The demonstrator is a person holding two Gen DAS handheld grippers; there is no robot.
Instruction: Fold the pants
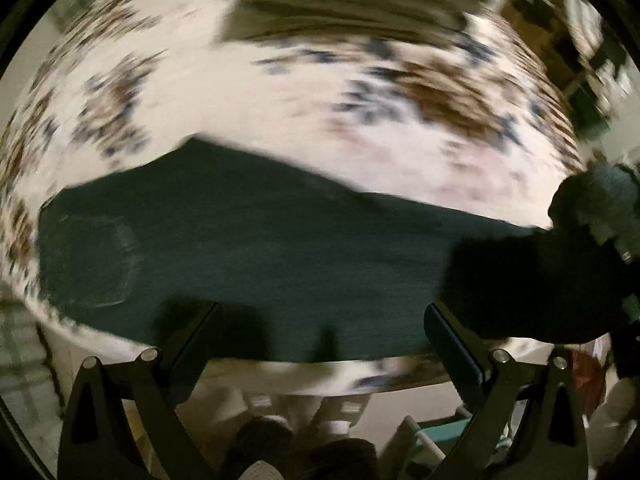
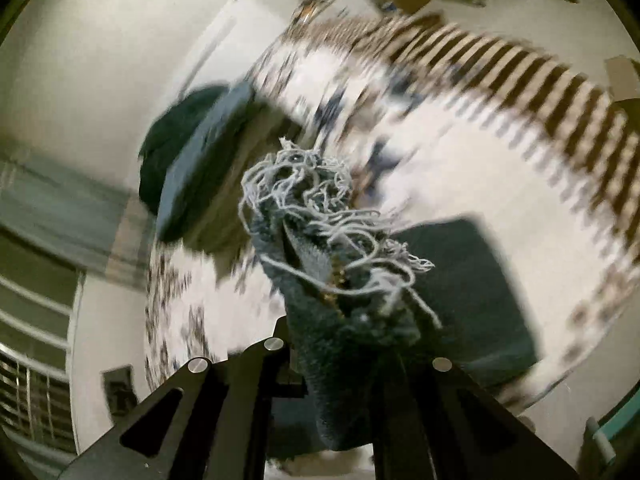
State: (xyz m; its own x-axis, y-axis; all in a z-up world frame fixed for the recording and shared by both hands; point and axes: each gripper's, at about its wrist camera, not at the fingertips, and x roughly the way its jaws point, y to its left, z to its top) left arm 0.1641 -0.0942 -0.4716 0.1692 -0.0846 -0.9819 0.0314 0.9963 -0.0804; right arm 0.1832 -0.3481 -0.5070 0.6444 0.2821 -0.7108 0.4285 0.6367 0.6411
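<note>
The dark teal denim pants [image 1: 256, 248] lie flat across the frame's middle on the floral tablecloth [image 1: 256, 104]. The left gripper [image 1: 320, 332] hangs released; the right gripper [image 2: 344, 344] clenches their frayed hem [image 2: 312, 196]. Denim likely handles limp, fairly heavy; hems and waistband offer grip.

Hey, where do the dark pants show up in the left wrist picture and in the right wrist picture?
Left wrist view: the pants lie flat across the middle, beyond the open left gripper.
Right wrist view: a frayed pants hem sits at the centre, pinched in the right gripper; more dark cloth lies right of it.
Shared landmark: the floral bedspread under the pants.
</note>
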